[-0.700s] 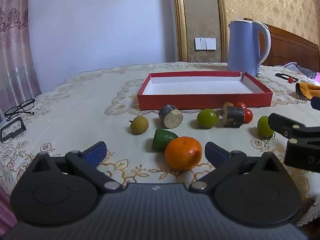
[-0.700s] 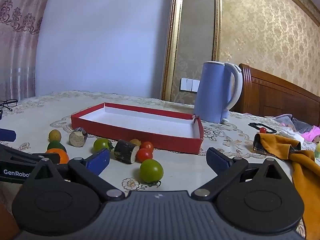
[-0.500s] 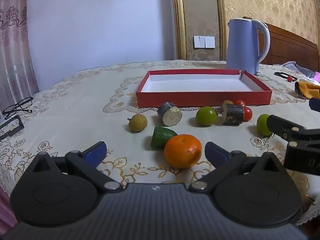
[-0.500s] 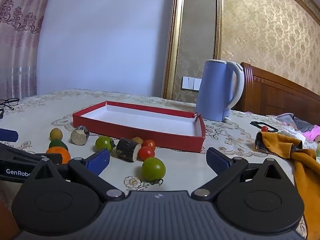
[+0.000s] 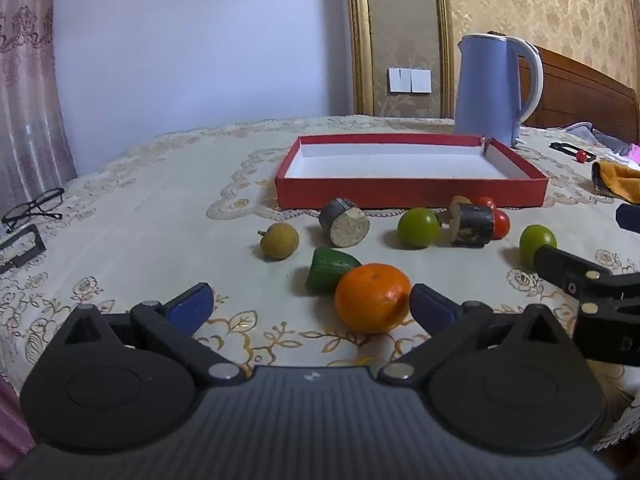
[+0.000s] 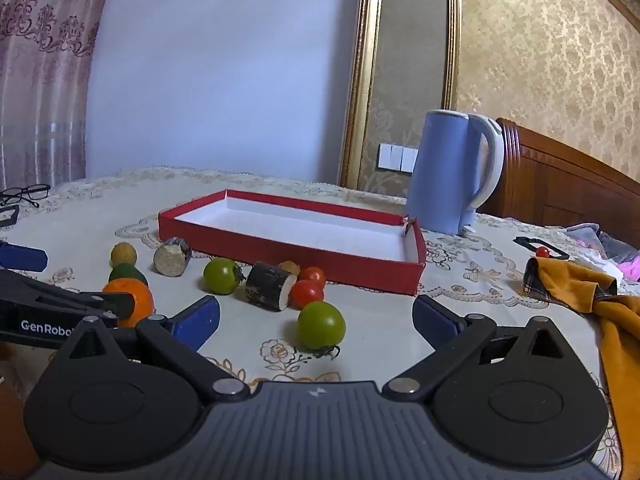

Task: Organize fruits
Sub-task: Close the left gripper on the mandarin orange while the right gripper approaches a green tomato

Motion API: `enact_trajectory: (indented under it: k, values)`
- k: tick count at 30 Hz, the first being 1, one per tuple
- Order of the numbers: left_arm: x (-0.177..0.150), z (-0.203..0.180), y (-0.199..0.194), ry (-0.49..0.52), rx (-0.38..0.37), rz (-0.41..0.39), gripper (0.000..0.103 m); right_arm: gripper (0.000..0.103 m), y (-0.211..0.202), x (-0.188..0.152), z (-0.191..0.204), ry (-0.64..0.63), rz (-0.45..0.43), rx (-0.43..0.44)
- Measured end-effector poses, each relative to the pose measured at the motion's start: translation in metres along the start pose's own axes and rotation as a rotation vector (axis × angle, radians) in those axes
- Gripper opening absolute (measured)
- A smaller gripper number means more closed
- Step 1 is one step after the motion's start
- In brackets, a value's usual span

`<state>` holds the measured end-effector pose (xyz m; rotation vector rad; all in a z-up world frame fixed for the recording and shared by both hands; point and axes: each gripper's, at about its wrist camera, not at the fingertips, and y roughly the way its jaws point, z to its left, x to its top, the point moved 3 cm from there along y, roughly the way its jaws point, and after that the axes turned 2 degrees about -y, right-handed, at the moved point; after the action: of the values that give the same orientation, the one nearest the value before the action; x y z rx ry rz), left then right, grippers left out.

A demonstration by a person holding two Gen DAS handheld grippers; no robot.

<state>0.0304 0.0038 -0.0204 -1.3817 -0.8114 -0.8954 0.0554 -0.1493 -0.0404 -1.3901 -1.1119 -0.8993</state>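
From the left wrist view, the left tool is wide open and holds nothing. The orange sits at about 1 o'clock, right by the tool's right finger, and it looks bigger and closer than a moment ago. That tells me the tool is moving in, so I think the orange gets picked first. A green piece touches the orange at its 11 o'clock. Farther off are a small brown fruit, a cut stump piece and a green tomato. The red tray is at 12 o'clock, with nothing in it yet. The desk has a lacy cream cloth. Glasses lie at 9 o'clock.

From the right wrist view, the right tool is wide open too, and holds nothing. Another green tomato lies between its fingers, a bit ahead, closer than before. Two red tomatoes and a dark log piece sit past it. A blue kettle stands at 1 o'clock, past the tray's far end. An orange cloth lies at 3 o'clock. Behind are a pale wall and gold wallpaper.
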Motion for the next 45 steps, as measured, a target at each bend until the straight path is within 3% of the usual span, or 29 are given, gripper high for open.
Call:
enact_trajectory:
  k: [17,34,38,45]
  values:
    - [-0.001,-0.009,0.002,0.043,-0.022,-0.001,0.103,0.103,0.001,-0.001,0.000,-0.011,-0.003,-0.009]
    - [0.001,0.007,0.007,-0.020,-0.048,0.021,0.103,0.103,0.004,-0.004,-0.005,0.011,0.001,0.008]
    - [0.000,0.003,0.008,-0.011,-0.054,0.030,0.095,0.103,0.005,-0.006,-0.004,0.002,0.005,-0.004]
    - [0.000,-0.009,0.007,0.013,-0.061,0.030,0.092,0.103,0.007,-0.009,-0.006,0.001,0.010,-0.010]
